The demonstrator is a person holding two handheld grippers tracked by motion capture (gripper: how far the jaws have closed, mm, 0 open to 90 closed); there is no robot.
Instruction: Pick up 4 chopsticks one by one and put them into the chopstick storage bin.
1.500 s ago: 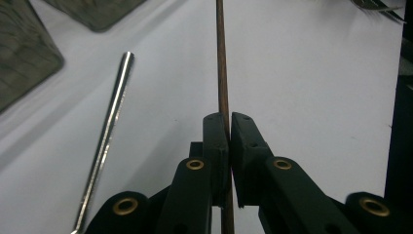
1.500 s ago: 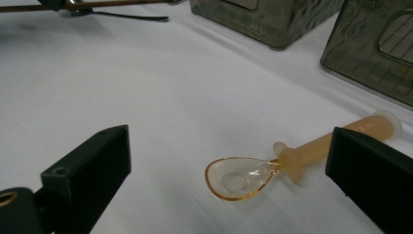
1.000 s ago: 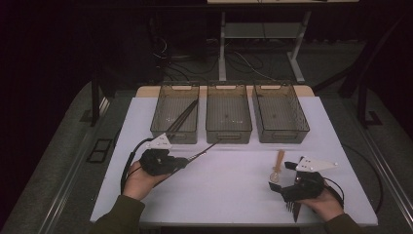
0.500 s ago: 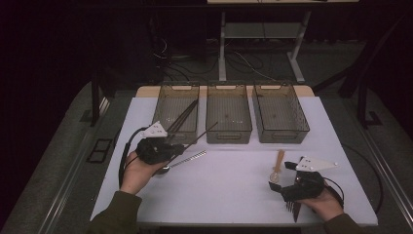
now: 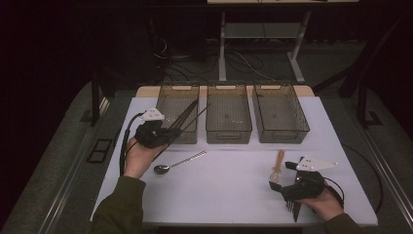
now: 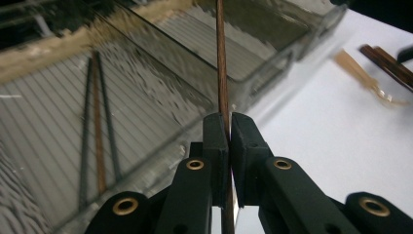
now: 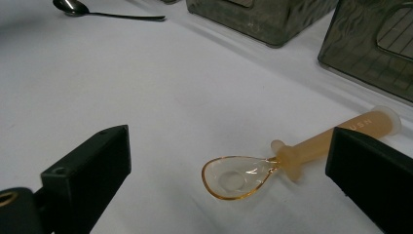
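Left tool [image 5: 168,134], in the high view, holds a thin dark chopstick [image 5: 187,118] that points from it over the leftmost of three smoky clear plastic bins [image 5: 177,139]. A metal spoon [image 5: 179,162] lies on the white surface [image 5: 234,190] just below this tool. Right tool [image 5: 278,187] rests near an amber spoon [image 5: 277,165].

Seen from the left tool view, the jaws are closed tight on the brown wooden chopstick [image 6: 221,58], above the ribbed bin floor where more sticks [image 6: 99,122] lie.

Seen from the right tool view, the jaws stand wide, and the translucent amber spoon [image 7: 297,153] lies between them, its handle just beside one jaw.
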